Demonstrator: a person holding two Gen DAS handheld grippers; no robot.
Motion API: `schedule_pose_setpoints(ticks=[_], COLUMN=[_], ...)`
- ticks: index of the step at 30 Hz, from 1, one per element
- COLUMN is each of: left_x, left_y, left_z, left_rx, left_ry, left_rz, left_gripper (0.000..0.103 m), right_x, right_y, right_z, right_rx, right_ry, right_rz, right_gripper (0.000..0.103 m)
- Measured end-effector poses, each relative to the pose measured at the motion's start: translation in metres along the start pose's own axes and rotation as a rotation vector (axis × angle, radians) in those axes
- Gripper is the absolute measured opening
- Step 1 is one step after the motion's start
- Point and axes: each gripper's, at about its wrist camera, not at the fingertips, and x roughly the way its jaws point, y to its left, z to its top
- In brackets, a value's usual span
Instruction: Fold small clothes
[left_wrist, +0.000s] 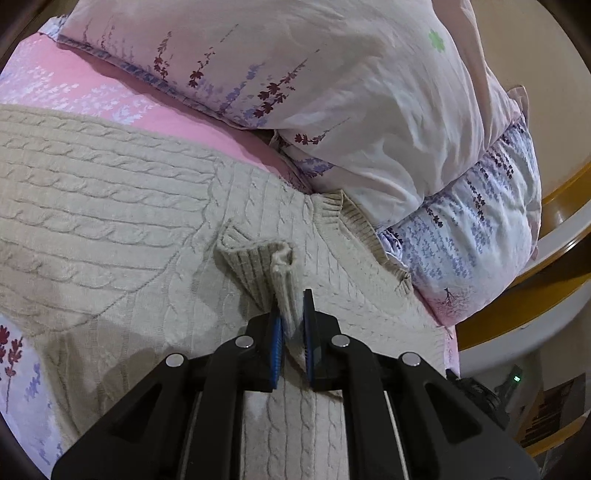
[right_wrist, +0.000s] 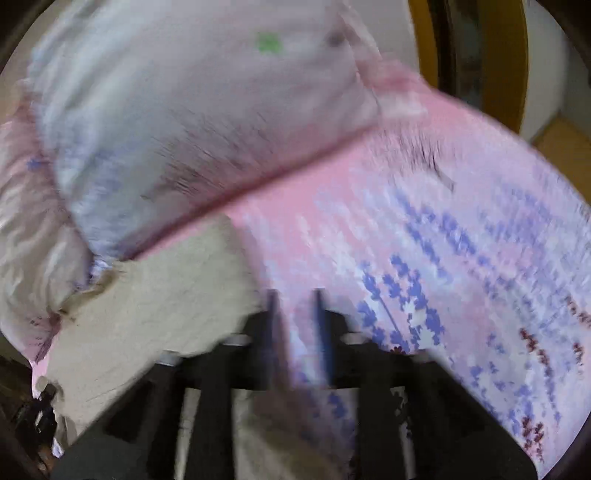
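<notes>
A beige cable-knit sweater (left_wrist: 110, 206) lies spread on the pink floral bedsheet (left_wrist: 74, 81). My left gripper (left_wrist: 293, 314) is shut on the ribbed cuff of a sleeve (left_wrist: 258, 266) that lies folded over the sweater's body. In the blurred right wrist view, my right gripper (right_wrist: 295, 310) is open with bare sheet between its fingers. The sweater (right_wrist: 166, 295) lies just left of it.
Floral pillows (left_wrist: 332, 92) are stacked at the head of the bed, touching the sweater's hem. They also show in the right wrist view (right_wrist: 184, 110). The bed's edge and a yellow wooden frame (left_wrist: 565, 192) are at the right.
</notes>
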Motion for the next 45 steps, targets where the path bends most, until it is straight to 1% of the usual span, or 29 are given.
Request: schedule_pose_setpoints(ticks=[1,2,3,5,7,9,10,11,12,13,14,15,16,17,19,21,23,27,31,33,35,36,38,39,40,42,45], left_x=[-0.002,-0.004,-0.009,-0.018,-0.032,-0.054,-0.064,-0.076,-0.091,-0.104,-0.121,-0.131,-0.144,-0.157,-0.174,-0.187,-0.194,-0.199,-0.201,-0.202,-0.206,-0.207,-0.209,-0.209,-0.207,-0.206,-0.202], left_y=[0.000,0.000,0.001,0.005,0.011,0.023,0.030,0.038,0.049,0.059,0.073,0.083,0.095,0.112,0.137,0.163,0.184,0.212,0.231,0.241,0.254,0.258,0.261,0.261,0.258,0.246,0.213], left_z=[0.000,0.001,0.001,0.002,0.002,0.002,0.002,0.002,0.003,0.004,0.005,0.006,0.008,0.012,0.017,0.020,0.021,0.021,0.030,0.036,0.038,0.039,0.042,0.044,0.048,0.055,0.067], left_rx=[0.001,0.003,0.007,0.013,0.017,0.021,0.020,0.014,-0.004,-0.020,-0.041,-0.059,-0.085,-0.125,-0.209,-0.314,-0.406,-0.549,-0.653,-0.697,-0.742,-0.763,-0.762,-0.750,-0.724,-0.672,-0.546], left_ry=[0.003,0.005,0.004,-0.001,0.000,-0.012,-0.023,-0.042,-0.069,-0.090,-0.115,-0.132,-0.153,-0.176,-0.209,-0.234,-0.252,-0.281,-0.343,-0.372,-0.405,-0.420,-0.436,-0.442,-0.448,-0.472,-0.497], left_rz=[0.003,0.003,0.002,0.003,0.009,0.031,0.042,0.058,0.080,0.095,0.120,0.143,0.172,0.204,0.248,0.265,0.263,0.243,0.191,0.189,0.192,0.194,0.211,0.219,0.229,0.245,0.219], left_gripper=[0.008,0.008,0.008,0.008,0.009,0.018,0.030,0.040,0.041,0.041,0.041,0.041,0.041,0.041,0.041,0.040,0.040,0.040,0.038,0.032,0.022,0.019,0.016,0.013,0.008,0.007,0.007], right_x=[-0.010,-0.019,-0.021,-0.015,-0.007,-0.002,0.001,0.011,0.012,0.011,0.010,0.008,0.007,0.006,0.003,0.003,-0.002,-0.012,-0.015,-0.016,-0.017,-0.017,-0.018,-0.020,-0.020,-0.022,-0.024], right_y=[0.003,0.015,0.027,0.048,0.067,0.084,0.094,0.102,0.108,0.110,0.110,0.109,0.105,0.101,0.101,0.104,0.103,0.102,0.101,0.100,0.099,0.099,0.097,0.096,0.095,0.092,0.090], right_z=[-0.003,-0.008,-0.013,-0.023,-0.034,-0.047,-0.053,-0.060,-0.063,-0.065,-0.064,-0.064,-0.061,-0.060,-0.061,-0.062,-0.063,-0.062,-0.059,-0.060,-0.061,-0.061,-0.061,-0.060,-0.060,-0.057,-0.054], right_rx=[-0.037,-0.105,-0.158,-0.231,-0.307,-0.390,-0.428,-0.477,-0.503,-0.510,-0.503,-0.486,-0.455,-0.434,-0.428,-0.432,-0.431,-0.422,-0.405,-0.406,-0.406,-0.407,-0.410,-0.409,-0.405,-0.392,-0.386], right_ry=[-0.024,-0.037,-0.022,0.024,0.062,0.079,0.099,0.140,0.131,0.119,0.126,0.132,0.140,0.146,0.145,0.147,0.151,0.149,0.152,0.154,0.155,0.156,0.154,0.150,0.146,0.138,0.131], right_rz=[0.025,0.075,0.110,0.147,0.151,0.119,0.089,0.043,0.018,0.008,0.005,0.014,0.043,0.066,0.077,0.087,0.103,0.128,0.148,0.152,0.159,0.162,0.166,0.167,0.167,0.173,0.182], right_gripper=[0.051,0.051,0.051,0.051,0.051,0.051,0.056,0.061,0.062,0.067,0.068,0.069,0.072,0.074,0.074,0.075,0.075,0.076,0.076,0.076,0.076,0.076,0.076,0.076,0.076,0.076,0.076])
